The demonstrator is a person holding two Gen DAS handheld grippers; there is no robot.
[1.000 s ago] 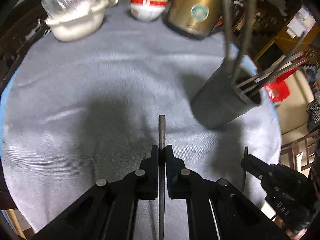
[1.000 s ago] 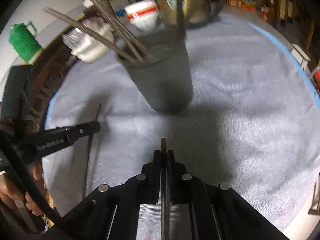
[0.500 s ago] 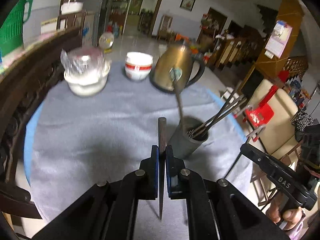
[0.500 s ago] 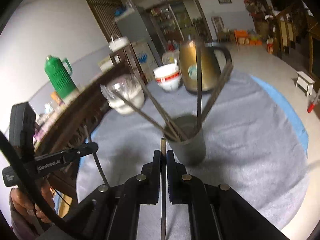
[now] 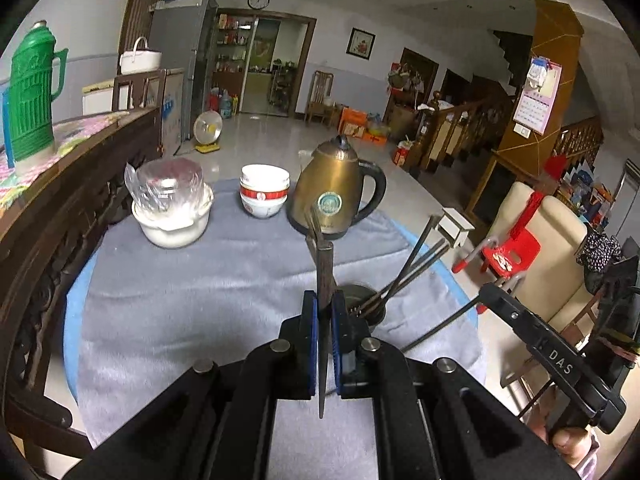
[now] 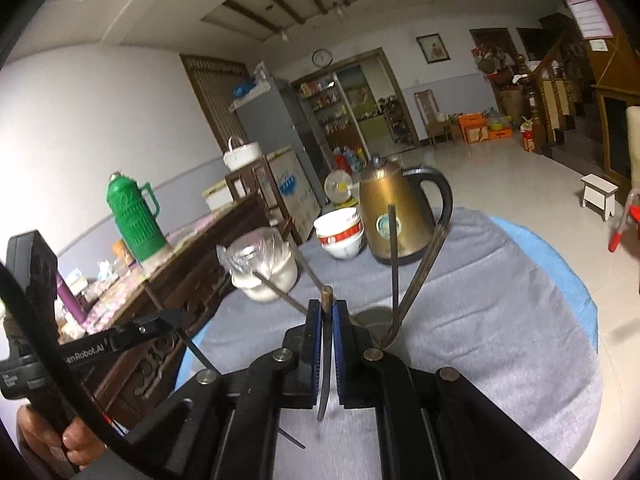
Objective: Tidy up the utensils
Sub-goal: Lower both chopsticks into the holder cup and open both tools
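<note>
Whereas both cameras sat low over the grey cloth a second ago, they now ride high. Left hand-held gripper [image 5: 324, 312] and right hand-held gripper [image 6: 327, 320] each pinch one dark chopstick [image 5: 323, 276] above the holder [image 5: 362, 294] on the cloth-covered counter [image 5: 200, 300], near the brass kettle [image 5: 336, 194].

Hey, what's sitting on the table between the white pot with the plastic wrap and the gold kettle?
Stacked white bowls with a red band stand between the pot and the kettle; the left wrist view shows it best.
</note>
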